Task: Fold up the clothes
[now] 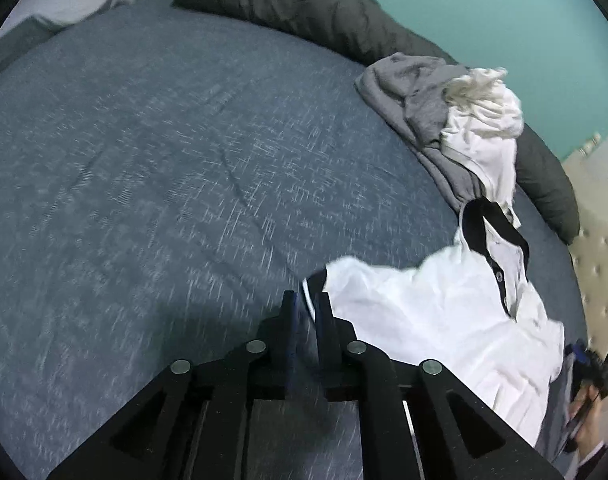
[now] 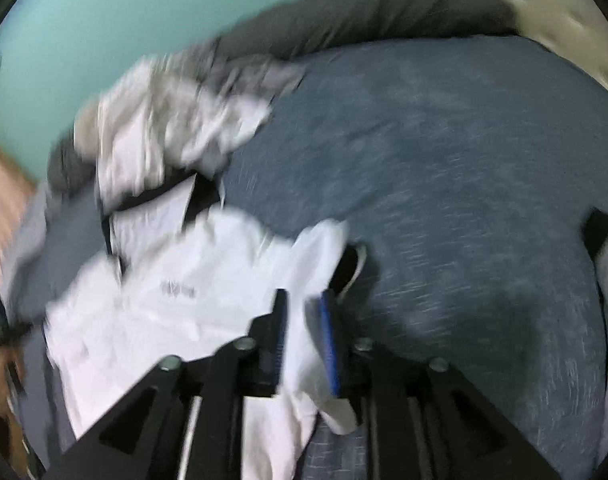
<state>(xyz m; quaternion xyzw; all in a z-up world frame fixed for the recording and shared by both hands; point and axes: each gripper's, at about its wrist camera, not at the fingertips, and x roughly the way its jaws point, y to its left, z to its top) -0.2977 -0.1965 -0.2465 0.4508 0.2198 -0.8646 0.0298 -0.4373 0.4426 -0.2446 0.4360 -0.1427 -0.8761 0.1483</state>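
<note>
Lying crumpled on blue bedspread [image 1: 164, 160]: white polo shirt [image 1: 444, 312] with black collar, near right side, just below heap of grey and white clothes [image 1: 444, 120]. Left gripper [image 1: 307, 304] fingers nearly closed, narrow gap, sleeve edge at tips, grip unclear. Right gripper [image 2: 304, 308] clamped on white shirt fabric, view blurred.
</note>
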